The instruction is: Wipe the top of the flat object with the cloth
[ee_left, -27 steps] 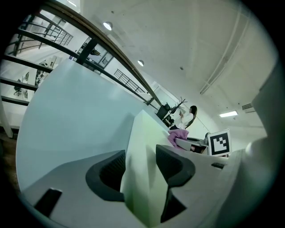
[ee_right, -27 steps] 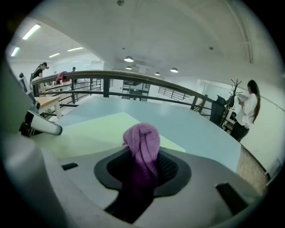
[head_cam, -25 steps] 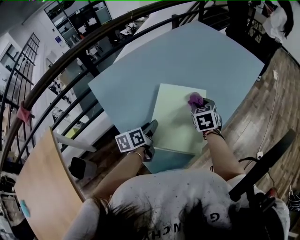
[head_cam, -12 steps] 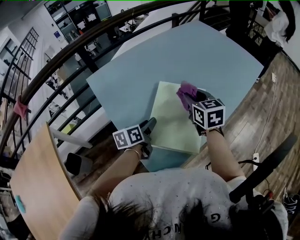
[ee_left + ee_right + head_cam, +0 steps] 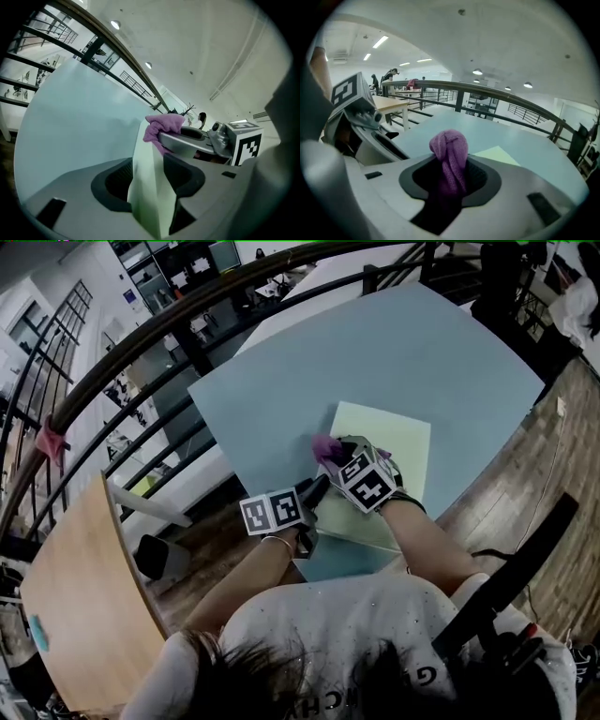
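I am looking down on a pale blue bench (image 5: 375,352) standing beside a dark railing (image 5: 141,362) on a wood floor (image 5: 525,474). A pale green board (image 5: 394,442) is lying near the bench's front edge. My left hand-held gripper (image 5: 314,491) is clamping the board's left edge. My right hand-held gripper (image 5: 335,454) is pinching a purple cloth (image 5: 325,446) tight and resting it on that same edge, just beyond.
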Action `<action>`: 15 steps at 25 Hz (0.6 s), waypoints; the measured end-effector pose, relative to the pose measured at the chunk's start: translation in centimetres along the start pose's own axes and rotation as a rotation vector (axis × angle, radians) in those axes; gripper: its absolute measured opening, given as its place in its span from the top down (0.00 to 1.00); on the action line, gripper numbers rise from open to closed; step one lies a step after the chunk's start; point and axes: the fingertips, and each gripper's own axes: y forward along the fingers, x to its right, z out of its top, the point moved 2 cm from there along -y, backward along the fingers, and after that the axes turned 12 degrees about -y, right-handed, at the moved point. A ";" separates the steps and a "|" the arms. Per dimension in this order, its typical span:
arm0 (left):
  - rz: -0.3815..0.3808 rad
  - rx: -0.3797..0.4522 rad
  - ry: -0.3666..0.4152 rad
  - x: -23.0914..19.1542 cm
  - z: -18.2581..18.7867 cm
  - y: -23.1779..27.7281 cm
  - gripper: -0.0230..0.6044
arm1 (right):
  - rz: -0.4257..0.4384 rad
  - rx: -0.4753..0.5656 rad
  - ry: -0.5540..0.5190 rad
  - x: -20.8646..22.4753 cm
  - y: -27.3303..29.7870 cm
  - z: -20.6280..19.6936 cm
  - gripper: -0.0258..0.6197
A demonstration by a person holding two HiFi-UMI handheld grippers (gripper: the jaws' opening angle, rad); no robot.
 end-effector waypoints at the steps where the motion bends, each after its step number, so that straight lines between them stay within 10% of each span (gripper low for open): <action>1: 0.000 -0.001 0.001 0.0 0.0 0.0 0.64 | 0.002 -0.008 -0.013 0.1 0.1 -0.2 0.76; 15: -0.002 0.004 0.011 -0.3 0.1 -0.2 0.65 | -0.250 -0.187 0.191 5.7 -6.8 -9.1 0.77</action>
